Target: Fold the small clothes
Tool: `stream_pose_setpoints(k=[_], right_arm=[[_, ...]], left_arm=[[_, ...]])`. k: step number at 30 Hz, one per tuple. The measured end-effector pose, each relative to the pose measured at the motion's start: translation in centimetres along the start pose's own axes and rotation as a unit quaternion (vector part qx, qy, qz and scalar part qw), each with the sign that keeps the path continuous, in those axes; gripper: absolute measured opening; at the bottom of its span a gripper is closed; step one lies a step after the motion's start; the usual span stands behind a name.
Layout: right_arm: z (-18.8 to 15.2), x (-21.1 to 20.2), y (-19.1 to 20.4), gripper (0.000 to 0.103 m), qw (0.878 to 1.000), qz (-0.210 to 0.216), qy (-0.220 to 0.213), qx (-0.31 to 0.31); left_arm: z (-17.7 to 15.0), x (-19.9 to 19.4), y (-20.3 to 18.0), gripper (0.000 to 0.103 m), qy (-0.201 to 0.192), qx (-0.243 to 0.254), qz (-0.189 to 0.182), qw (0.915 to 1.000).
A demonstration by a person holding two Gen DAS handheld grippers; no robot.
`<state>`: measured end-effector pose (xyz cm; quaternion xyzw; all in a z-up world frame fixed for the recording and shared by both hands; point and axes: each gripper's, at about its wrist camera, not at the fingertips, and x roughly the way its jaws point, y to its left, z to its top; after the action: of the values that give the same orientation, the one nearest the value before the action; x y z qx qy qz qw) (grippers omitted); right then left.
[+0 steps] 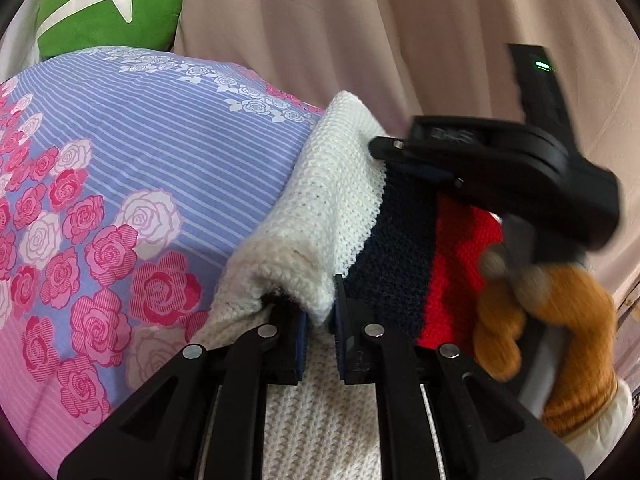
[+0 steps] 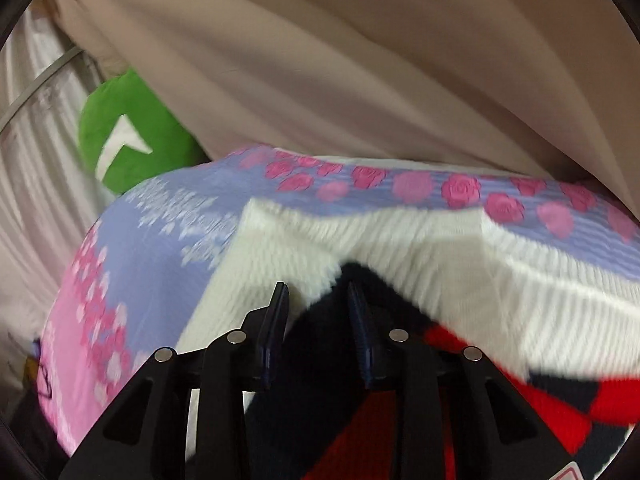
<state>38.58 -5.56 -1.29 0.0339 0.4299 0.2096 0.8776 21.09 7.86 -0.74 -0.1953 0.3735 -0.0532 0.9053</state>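
Observation:
A knitted sweater (image 1: pixel 340 184) in white, navy and red lies on a floral bedsheet (image 1: pixel 160 152). My left gripper (image 1: pixel 316 312) is shut on a thick white fold at the sweater's near edge. A gloved hand (image 1: pixel 568 308) holds my right gripper (image 1: pixel 388 156) at the far end of the navy stripe, tips on the knit. The right wrist view is blurred. There the right gripper (image 2: pixel 318 292) has its jaws partly apart, and bunched navy knit of the sweater (image 2: pixel 400 240) fills the gap and touches both pads.
A green cushion (image 1: pixel 108 4) with a white mark sits at the bed's far left corner. It also shows in the right wrist view as the cushion (image 2: pixel 128 128). A beige curtain (image 1: pixel 360 20) hangs close behind the bed. The bedsheet (image 2: pixel 132 232) spreads to the left of the sweater.

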Motion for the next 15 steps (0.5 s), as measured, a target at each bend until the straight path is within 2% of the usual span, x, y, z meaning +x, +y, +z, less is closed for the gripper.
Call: stream_pose_setpoints(k=[3,5,8,9,10,12,15], right_arm=[[0.5,-0.2,1.0,0.025,1.000,-0.026,-0.005,-0.012],[0.0,-2.6,1.2,0.028,0.999,-0.015,-0.033,-0.014],[-2.9,-7.8,0.0,0.039,0.997,-0.002,-0.075,-0.015],[-4.1,-9.6,-0.9,0.048,0.996,-0.008,-0.088,-0.012],[-5.6,-11.6,-2.2,0.060,0.994,-0.021,-0.103,-0.009],[-9.3,-15.7,-5.7,0.070,0.989,-0.064,-0.135,0.007],[-14.0,-20.6,-11.8,0.075,0.974,-0.138,-0.162,0.077]], left_arm=[[0.0,0.0,0.1,0.011,0.000,-0.001,-0.002,1.0000],[0.1,-0.1,0.2,0.011,0.001,-0.003,-0.006,1.0000],[0.1,-0.1,0.4,0.011,0.001,-0.006,-0.012,0.9999],[0.2,-0.1,0.5,0.011,0.001,-0.007,-0.013,0.9999],[0.2,-0.2,0.4,0.011,0.001,-0.006,-0.014,0.9999],[0.2,-0.2,0.3,0.011,0.000,-0.004,-0.011,0.9999],[0.1,-0.2,0.1,0.011,-0.001,0.000,-0.005,1.0000]])
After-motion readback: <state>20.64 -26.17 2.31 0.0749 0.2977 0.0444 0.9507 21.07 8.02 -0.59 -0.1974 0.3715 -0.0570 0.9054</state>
